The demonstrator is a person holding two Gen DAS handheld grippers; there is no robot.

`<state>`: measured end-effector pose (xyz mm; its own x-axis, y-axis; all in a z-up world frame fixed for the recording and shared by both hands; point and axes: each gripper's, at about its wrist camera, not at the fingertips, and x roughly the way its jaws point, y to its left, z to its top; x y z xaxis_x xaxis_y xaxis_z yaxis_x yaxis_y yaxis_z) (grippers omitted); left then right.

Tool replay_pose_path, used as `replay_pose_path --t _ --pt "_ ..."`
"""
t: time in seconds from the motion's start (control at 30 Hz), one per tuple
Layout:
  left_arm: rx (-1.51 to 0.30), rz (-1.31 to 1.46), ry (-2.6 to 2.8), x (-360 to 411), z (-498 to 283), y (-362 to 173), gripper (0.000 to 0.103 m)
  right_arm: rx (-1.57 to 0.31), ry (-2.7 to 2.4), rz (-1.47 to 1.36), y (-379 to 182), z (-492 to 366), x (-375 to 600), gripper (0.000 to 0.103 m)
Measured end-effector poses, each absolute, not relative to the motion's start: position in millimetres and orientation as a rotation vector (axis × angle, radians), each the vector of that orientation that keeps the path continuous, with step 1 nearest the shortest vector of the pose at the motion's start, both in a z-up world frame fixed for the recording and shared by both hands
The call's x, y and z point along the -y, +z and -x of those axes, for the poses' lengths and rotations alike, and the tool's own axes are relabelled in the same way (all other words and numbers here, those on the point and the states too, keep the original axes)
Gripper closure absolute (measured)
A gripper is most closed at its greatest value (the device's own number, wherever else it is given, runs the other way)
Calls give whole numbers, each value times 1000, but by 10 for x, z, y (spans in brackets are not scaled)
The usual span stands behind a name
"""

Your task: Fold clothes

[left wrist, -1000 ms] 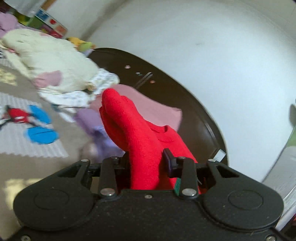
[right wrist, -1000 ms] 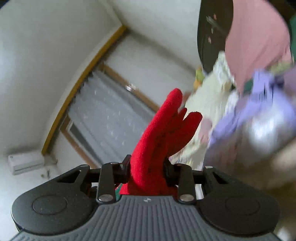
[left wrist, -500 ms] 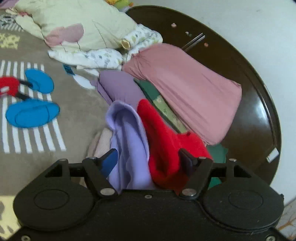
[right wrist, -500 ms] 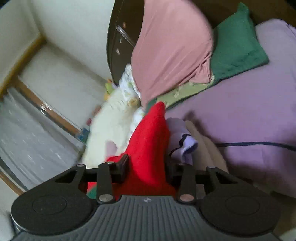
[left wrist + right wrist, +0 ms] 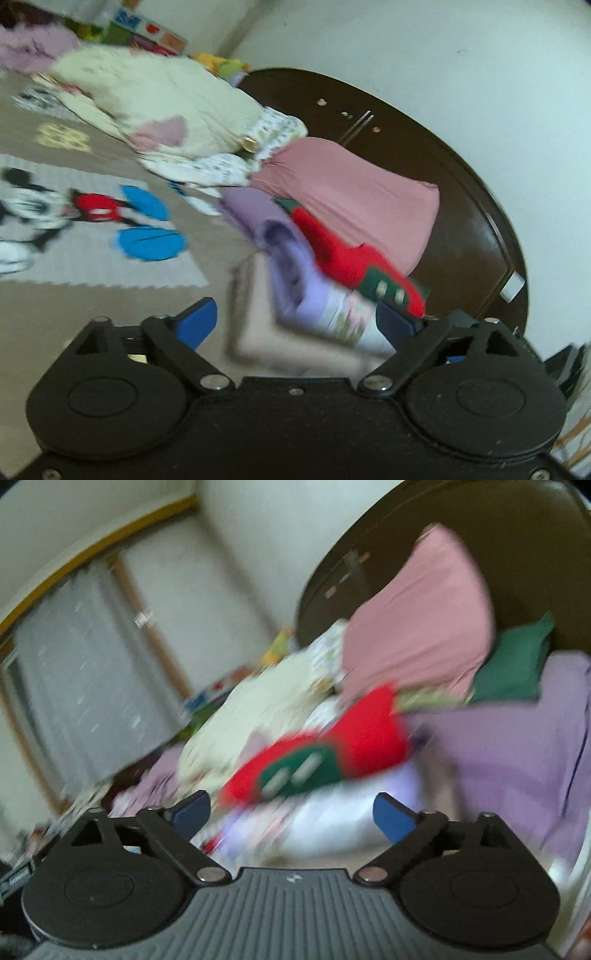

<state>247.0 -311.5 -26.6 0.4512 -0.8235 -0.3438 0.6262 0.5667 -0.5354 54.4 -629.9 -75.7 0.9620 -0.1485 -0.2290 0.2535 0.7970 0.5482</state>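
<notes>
A folded red garment [image 5: 343, 254] with a green patch lies on top of a stack of folded clothes, over a lavender piece [image 5: 295, 280] and a beige one [image 5: 266, 332]. In the right wrist view the same red garment [image 5: 332, 753] lies just beyond the fingers, blurred. My left gripper [image 5: 299, 319] is open, its blue pads spread wide, with nothing between them. My right gripper [image 5: 293, 814] is open too and holds nothing. Behind the stack a pink garment [image 5: 354, 192] leans on a dark wooden cabinet [image 5: 461, 206].
A cream quilt [image 5: 155, 96] and printed white cloth [image 5: 229, 162] are heaped at the back left. A cartoon-print floor mat [image 5: 92, 229] lies to the left. A green cloth [image 5: 517, 664] and a purple sheet [image 5: 517, 753] lie to the right. White curtains [image 5: 85, 679] hang at the far left.
Both grippers were shut on the red garment a second ago. They have let it go onto the stack, opened wide and drawn back a little.
</notes>
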Motion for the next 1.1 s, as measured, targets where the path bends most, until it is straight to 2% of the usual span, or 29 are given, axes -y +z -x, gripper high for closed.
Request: replay_pose_path --t 0.1,0.27,0.43,0.77,1.1 --pt "-645 306 -834 2519 -2073 -280 0 -254 -108 -644 -739 -560 5660 1" --pt "-596 190 -571 1624 -1453 -197 0 -425 51 -593 -586 -749 4565 0" --pt "-647 135 -231 876 -1046 -113 0 -513 147 -470 -330 -761 3698 0" --pt "-572 55 -27 241 -460 -5 0 -614 171 -299 -86 -411 2506 0" --pt "-583 32 -4 -132 -93 -39 0 -664 178 -191 -137 -248 1928 0"
